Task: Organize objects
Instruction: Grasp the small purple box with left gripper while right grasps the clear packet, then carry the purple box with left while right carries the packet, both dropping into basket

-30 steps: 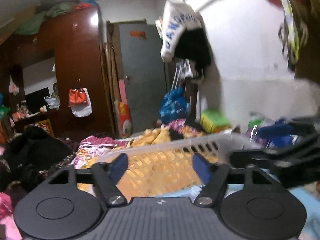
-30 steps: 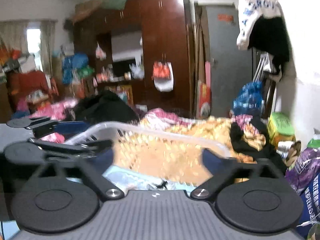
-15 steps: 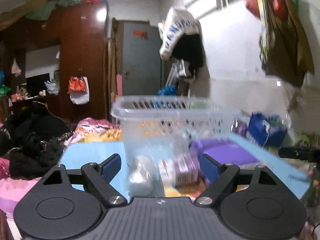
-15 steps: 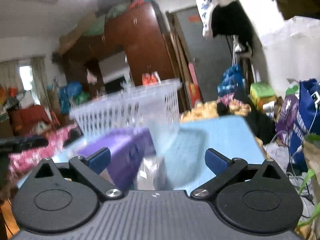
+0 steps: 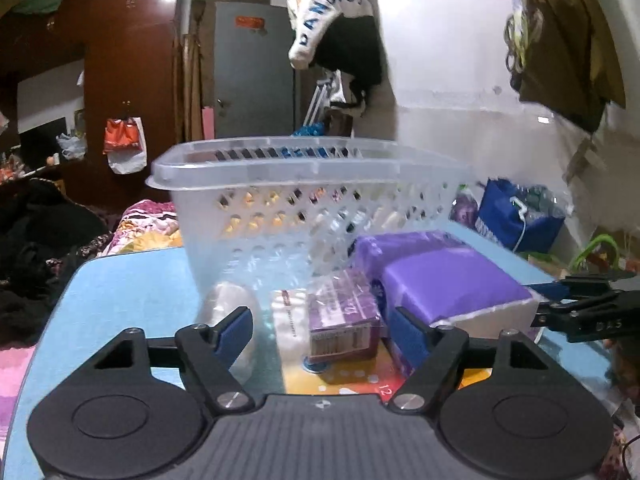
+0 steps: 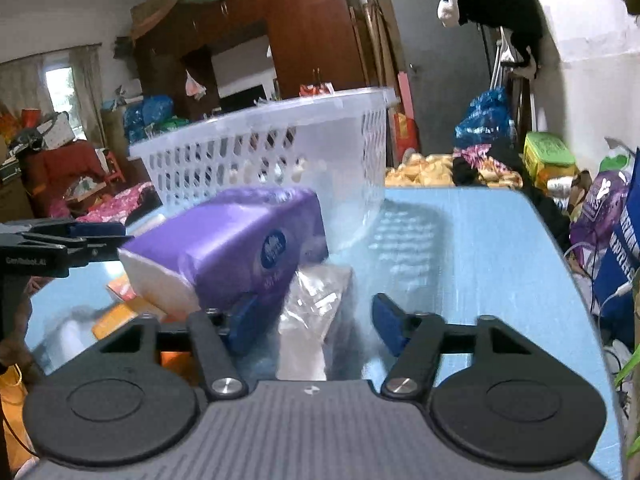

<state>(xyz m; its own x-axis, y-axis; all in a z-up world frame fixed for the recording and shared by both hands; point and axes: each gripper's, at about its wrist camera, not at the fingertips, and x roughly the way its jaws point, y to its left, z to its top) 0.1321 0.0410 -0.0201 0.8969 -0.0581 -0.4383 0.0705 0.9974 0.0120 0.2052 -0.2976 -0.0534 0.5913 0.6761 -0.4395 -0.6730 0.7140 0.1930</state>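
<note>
My clear plastic packet (image 6: 316, 300) lies on the blue table (image 6: 480, 248), between my right gripper (image 6: 316, 322)'s closing, not yet pressing jaws, beside the purple tissue pack (image 6: 236, 248). Open tabletop right. Left gripper (image 5: 320, 330), closing, brackets a small box (image 5: 344, 316), untouched, near the basket (image 5: 304, 184).

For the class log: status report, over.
Left gripper closing over small purple box. Right gripper closing around clear packet. Basket behind; purple tissue pack crowds.

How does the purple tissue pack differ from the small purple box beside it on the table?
The purple tissue pack is soft plastic wrap, plain on top, and clearly bulkier. The small purple box is stiff card, printed with text and a barcode on the end facing the left camera, and stands lower. Both are purple and sit before the basket.
</note>
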